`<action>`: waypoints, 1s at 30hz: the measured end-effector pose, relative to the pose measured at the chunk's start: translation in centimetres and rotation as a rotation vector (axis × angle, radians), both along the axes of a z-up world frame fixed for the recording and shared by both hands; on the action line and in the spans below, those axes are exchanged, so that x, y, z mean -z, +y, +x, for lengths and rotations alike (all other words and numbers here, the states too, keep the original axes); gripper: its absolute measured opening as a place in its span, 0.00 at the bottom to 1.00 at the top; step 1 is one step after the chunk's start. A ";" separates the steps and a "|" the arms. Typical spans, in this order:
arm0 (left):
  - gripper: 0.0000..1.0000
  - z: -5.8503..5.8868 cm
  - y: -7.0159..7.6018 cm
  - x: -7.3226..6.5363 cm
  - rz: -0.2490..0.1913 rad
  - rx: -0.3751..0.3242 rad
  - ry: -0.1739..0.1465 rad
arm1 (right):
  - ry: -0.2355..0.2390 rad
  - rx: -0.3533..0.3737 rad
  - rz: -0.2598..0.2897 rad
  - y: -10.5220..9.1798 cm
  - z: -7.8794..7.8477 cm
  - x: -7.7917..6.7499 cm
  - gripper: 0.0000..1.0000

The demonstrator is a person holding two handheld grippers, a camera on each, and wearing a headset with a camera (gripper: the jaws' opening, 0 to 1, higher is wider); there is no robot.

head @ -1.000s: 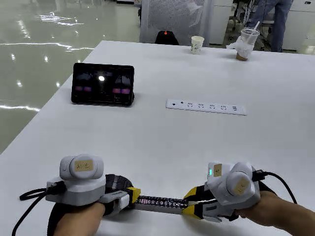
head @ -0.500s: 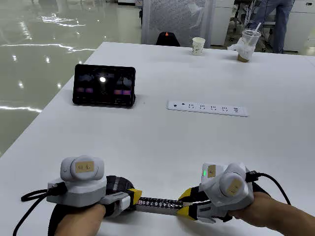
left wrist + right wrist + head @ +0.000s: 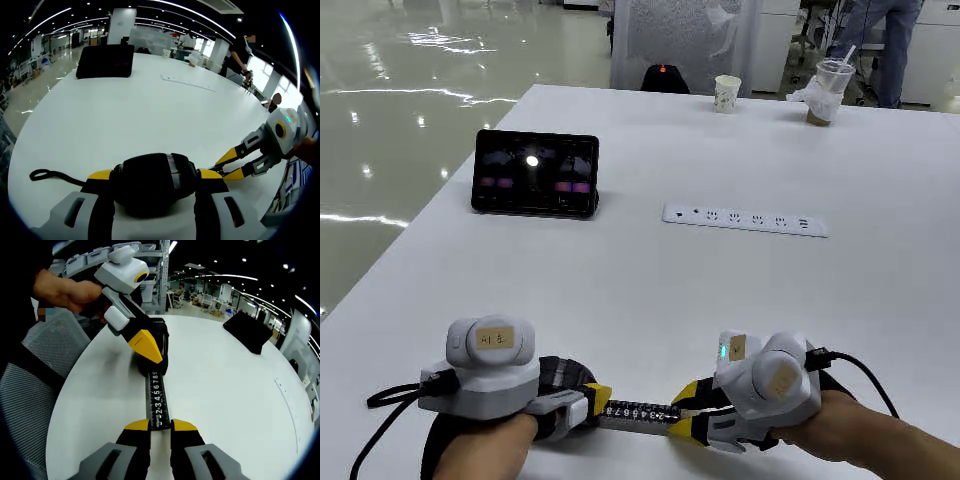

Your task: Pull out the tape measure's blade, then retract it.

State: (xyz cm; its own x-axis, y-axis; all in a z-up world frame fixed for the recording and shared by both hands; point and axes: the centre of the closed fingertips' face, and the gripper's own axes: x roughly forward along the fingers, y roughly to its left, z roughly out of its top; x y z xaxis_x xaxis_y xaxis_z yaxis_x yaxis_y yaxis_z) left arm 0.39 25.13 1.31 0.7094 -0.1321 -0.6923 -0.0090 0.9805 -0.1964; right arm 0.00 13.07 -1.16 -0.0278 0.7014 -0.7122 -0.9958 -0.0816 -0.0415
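The black tape measure case [image 3: 563, 381] lies on the white table [image 3: 650, 290] near its front edge, and my left gripper [image 3: 582, 400] is shut on it. In the left gripper view the case [image 3: 155, 180] sits between the yellow jaws of the left gripper [image 3: 155, 175]. A short length of black blade [image 3: 635, 413] with white numbers runs rightward out of the case. My right gripper [image 3: 684, 414] is shut on the blade's end. In the right gripper view the blade [image 3: 156, 397] runs from the right gripper [image 3: 160, 426] up to the case [image 3: 161, 347].
A dark tablet [image 3: 535, 173] stands propped at the left middle of the table. A white power strip [image 3: 744, 220] lies at centre right. A paper cup [image 3: 726, 93] and a plastic cup with a straw [image 3: 828, 85] stand at the far edge. A person stands beyond.
My right gripper has moved left toward the case with the blade end in it, so less blade shows. The left gripper and the case have stayed put.
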 end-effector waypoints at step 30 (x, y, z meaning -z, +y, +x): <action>0.60 0.1 0.1 0.2 -0.012 -0.004 0.002 | 0.004 -0.044 0.024 4.5 -0.6 0.0 0.12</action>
State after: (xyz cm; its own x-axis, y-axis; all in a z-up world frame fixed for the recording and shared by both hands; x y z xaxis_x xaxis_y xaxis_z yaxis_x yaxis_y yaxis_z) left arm 0.50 25.21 1.15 0.7088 -0.1376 -0.6918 -0.0129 0.9781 -0.2077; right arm -0.64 17.57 -1.18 -0.0624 0.7161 -0.6952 -0.9914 -0.1248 -0.0396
